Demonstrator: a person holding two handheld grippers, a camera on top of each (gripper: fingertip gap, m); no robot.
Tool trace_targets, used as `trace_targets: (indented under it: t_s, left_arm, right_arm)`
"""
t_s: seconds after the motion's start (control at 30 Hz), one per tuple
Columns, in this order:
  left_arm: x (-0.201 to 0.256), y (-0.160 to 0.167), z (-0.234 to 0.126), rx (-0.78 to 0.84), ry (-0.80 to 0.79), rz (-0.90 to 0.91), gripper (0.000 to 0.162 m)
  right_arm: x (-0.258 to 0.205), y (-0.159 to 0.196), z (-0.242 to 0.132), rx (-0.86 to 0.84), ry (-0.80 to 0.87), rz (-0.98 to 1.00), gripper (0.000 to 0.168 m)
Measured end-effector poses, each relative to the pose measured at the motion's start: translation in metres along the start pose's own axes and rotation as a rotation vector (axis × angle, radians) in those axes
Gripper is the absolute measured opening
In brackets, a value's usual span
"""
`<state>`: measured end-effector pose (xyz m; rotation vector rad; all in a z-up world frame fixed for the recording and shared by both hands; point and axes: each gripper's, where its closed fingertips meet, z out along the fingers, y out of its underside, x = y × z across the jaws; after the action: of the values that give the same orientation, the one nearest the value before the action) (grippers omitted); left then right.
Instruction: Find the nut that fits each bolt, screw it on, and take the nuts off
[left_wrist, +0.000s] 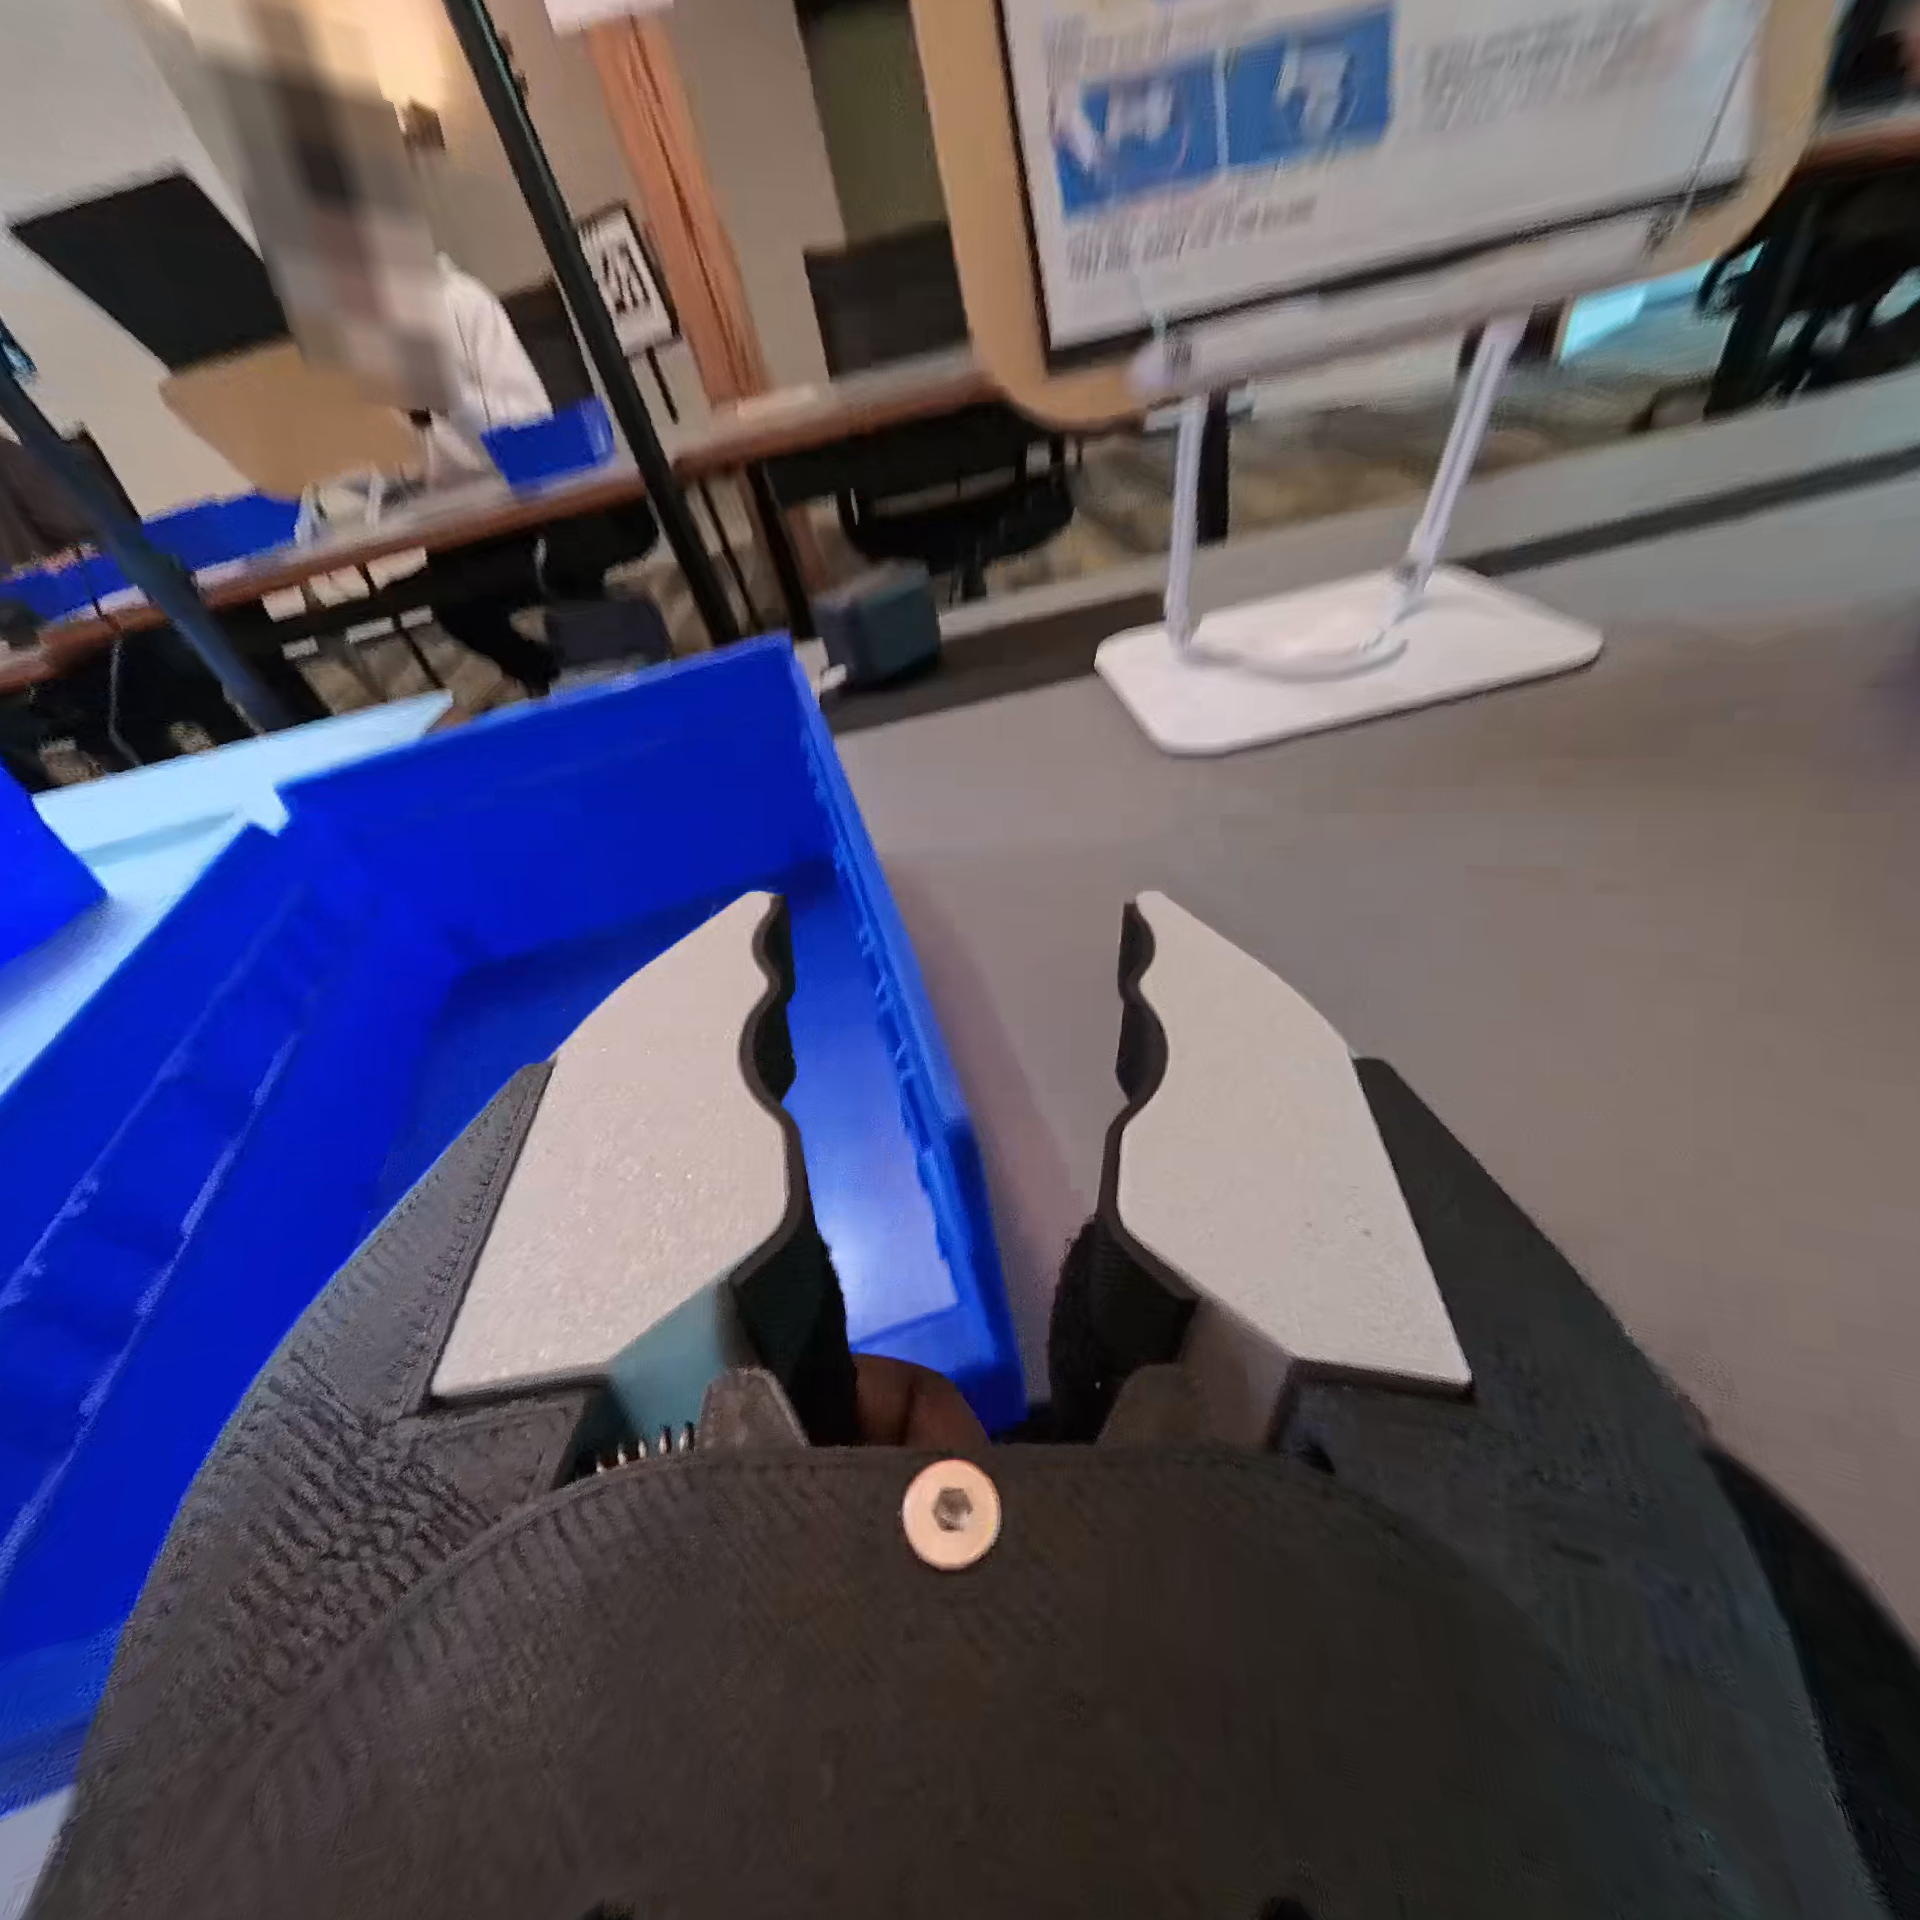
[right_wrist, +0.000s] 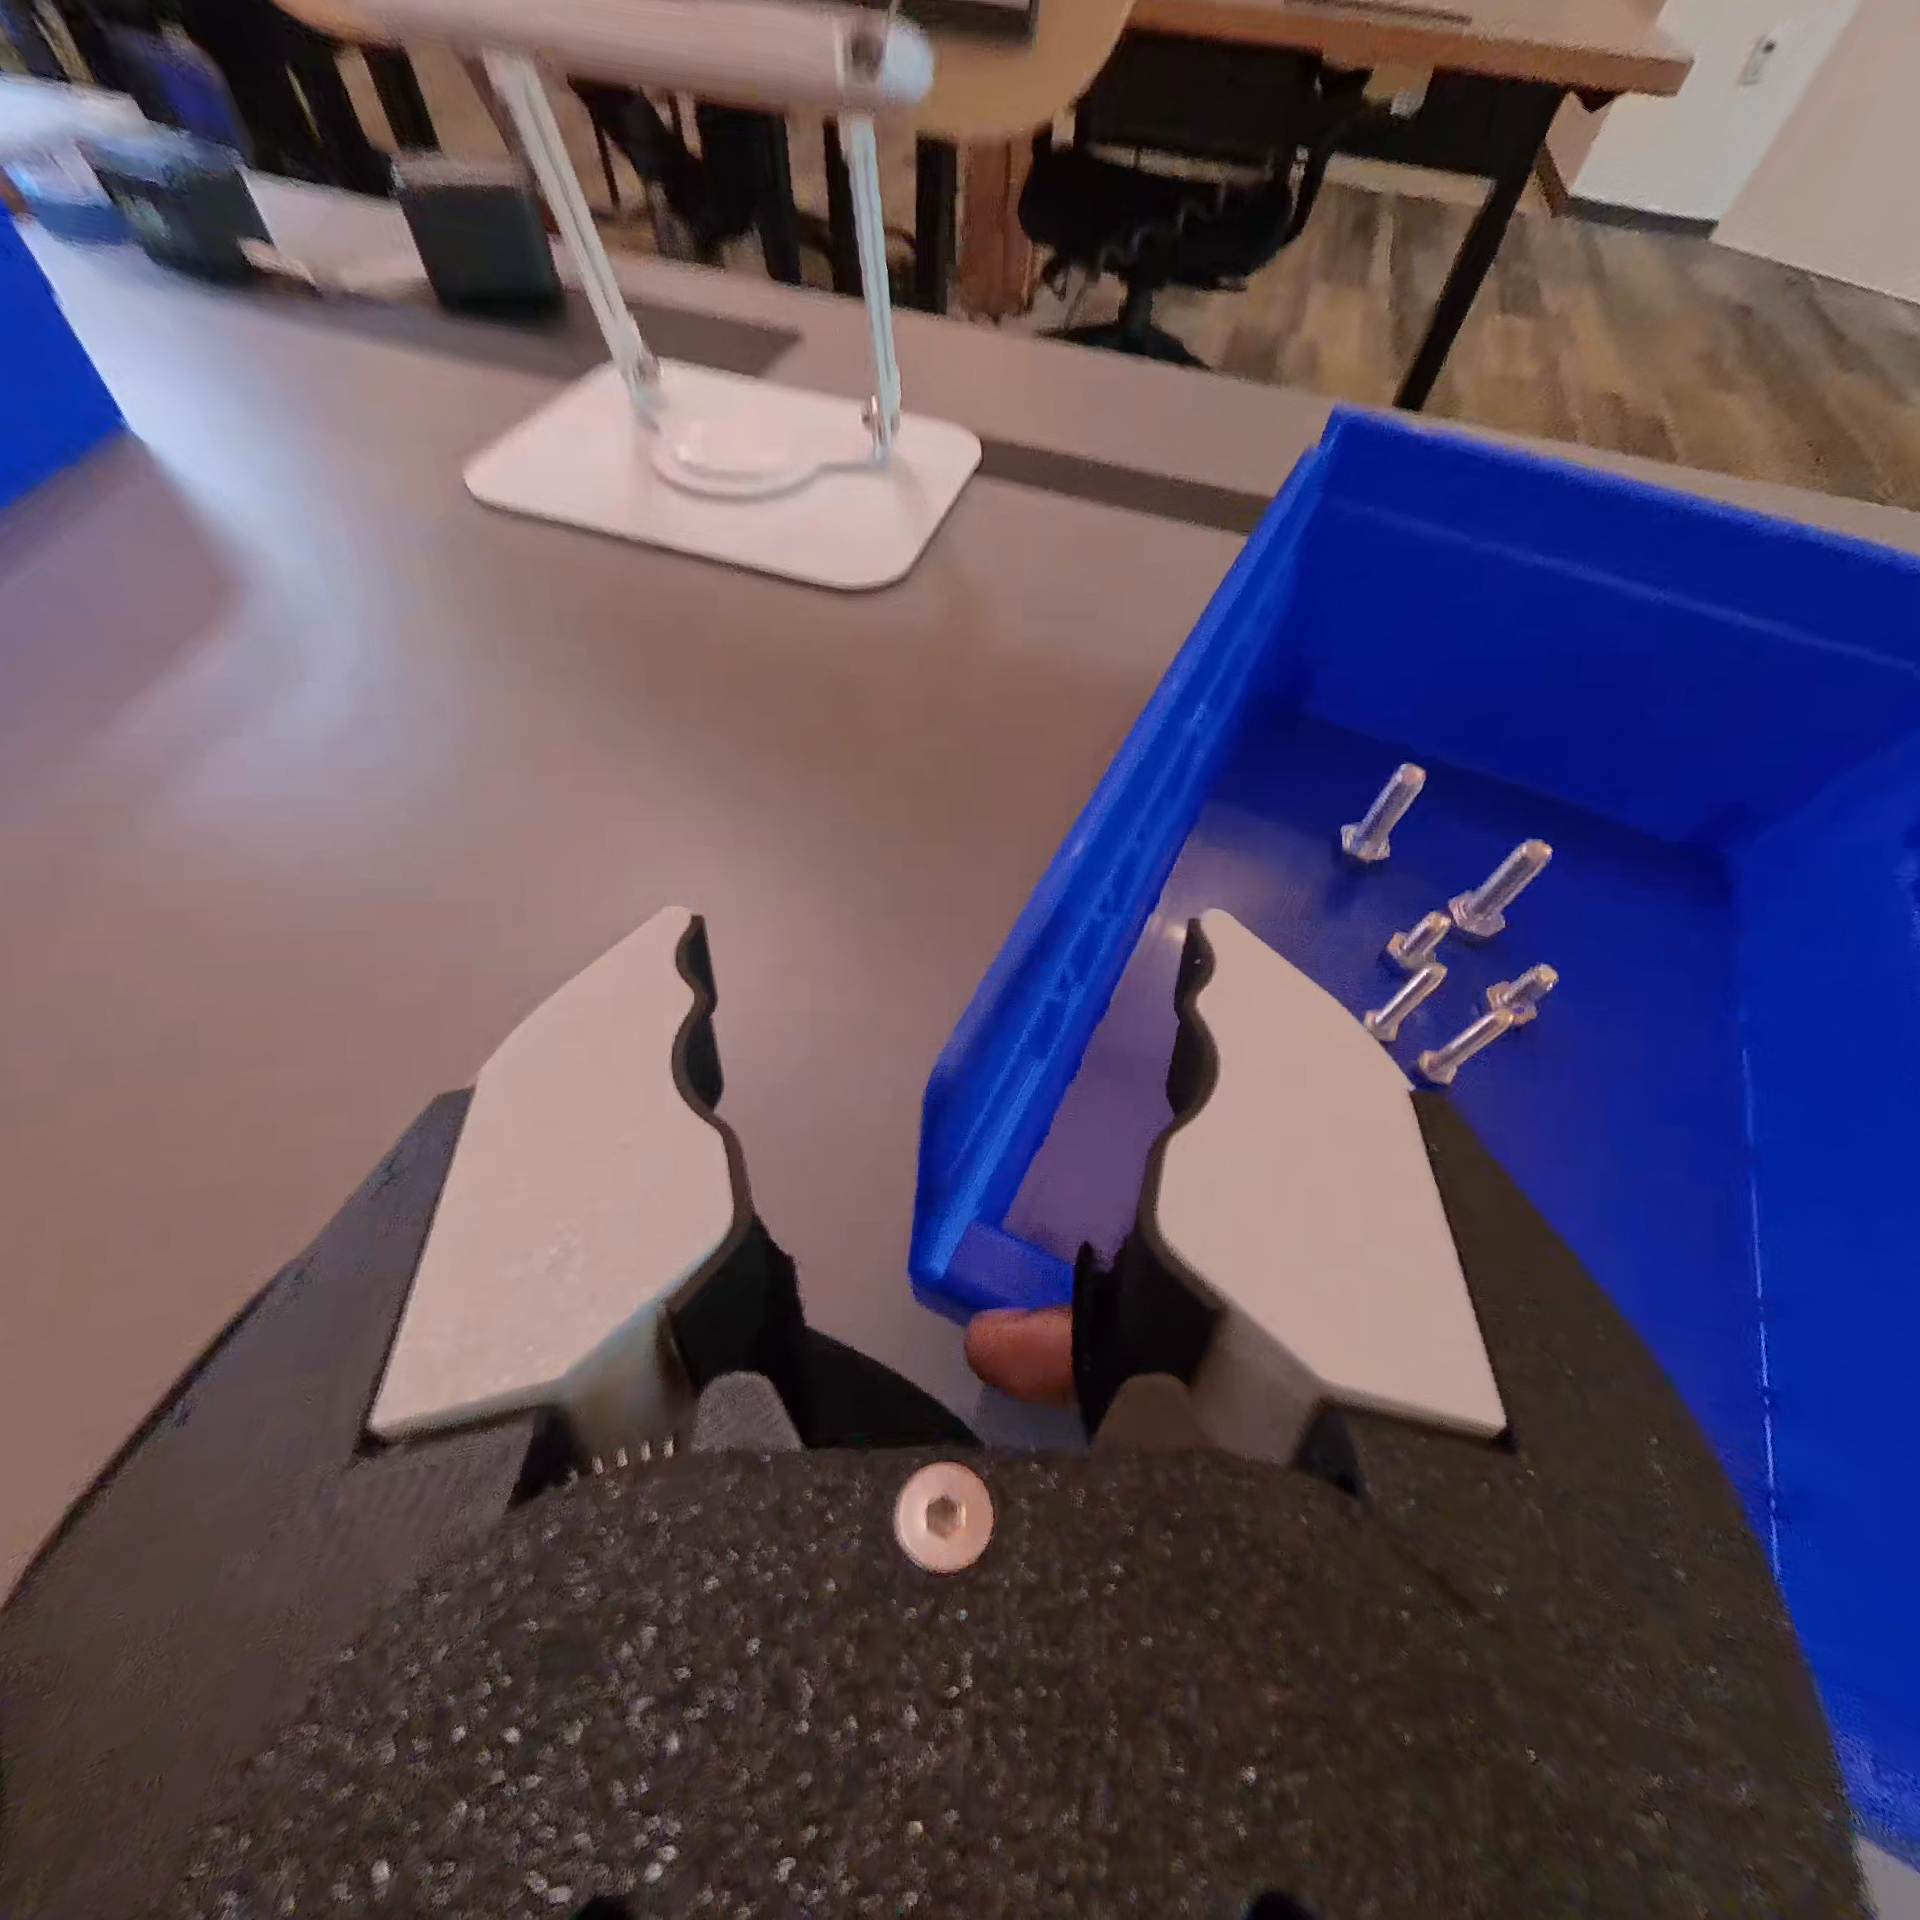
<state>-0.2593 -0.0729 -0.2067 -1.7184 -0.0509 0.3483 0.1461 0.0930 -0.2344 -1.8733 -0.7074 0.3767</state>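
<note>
Several clear plastic bolts (right_wrist: 1455, 935) lie on the floor of a blue bin (right_wrist: 1507, 582) at the right of the right wrist view. My right gripper (right_wrist: 945, 935) is open and empty, above the bin's left wall, with its right finger over the bin and the bolts just right of it. My left gripper (left_wrist: 956, 914) is open and empty, above the right wall of another blue bin (left_wrist: 540, 790). What lies in that bin is hidden. No nuts show in either view.
A white stand (left_wrist: 1351, 665) with clear legs holds a screen at the far side of the grey table (left_wrist: 1455, 935); it also shows in the right wrist view (right_wrist: 727, 488). Dark boxes (right_wrist: 478, 239) sit at the far edge. A person sits at a far desk.
</note>
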Motion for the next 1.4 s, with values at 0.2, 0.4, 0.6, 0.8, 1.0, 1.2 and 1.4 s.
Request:
trace_targets:
  t_s: [0.2, 0.4, 0.6, 0.8, 1.0, 1.2, 1.4]
  left_arm:
    - [0.001, 0.047, 0.014, -0.203, 0.029, 0.036, 0.049]
    - [-0.005, 0.042, 0.016, -0.167, -0.024, 0.116, 0.017]
    - [0.000, 0.037, 0.015, -0.144, -0.008, 0.092, 0.008]
    - [0.027, 0.026, 0.019, -0.120, 0.075, 0.082, 0.004]
    - [0.057, 0.011, 0.023, -0.084, 0.123, 0.102, 0.004]
    - [0.090, -0.001, 0.025, -0.063, 0.191, 0.118, 0.004]
    - [0.121, -0.007, 0.028, -0.049, 0.242, 0.144, 0.004]
  right_arm:
    - [0.002, 0.031, 0.014, -0.157, 0.125, -0.136, 0.060]
    - [0.020, 0.038, 0.017, -0.207, 0.230, -0.231, 0.017]
    - [0.018, 0.035, 0.016, -0.207, 0.265, -0.289, 0.014]
    - [-0.001, 0.020, 0.017, -0.123, 0.211, -0.238, 0.008]
    - [-0.032, 0.003, 0.023, -0.039, 0.165, -0.214, 0.008]
    - [-0.062, -0.004, 0.028, -0.022, 0.161, -0.248, 0.008]
    - [-0.101, -0.010, 0.030, -0.005, 0.106, -0.294, 0.009]
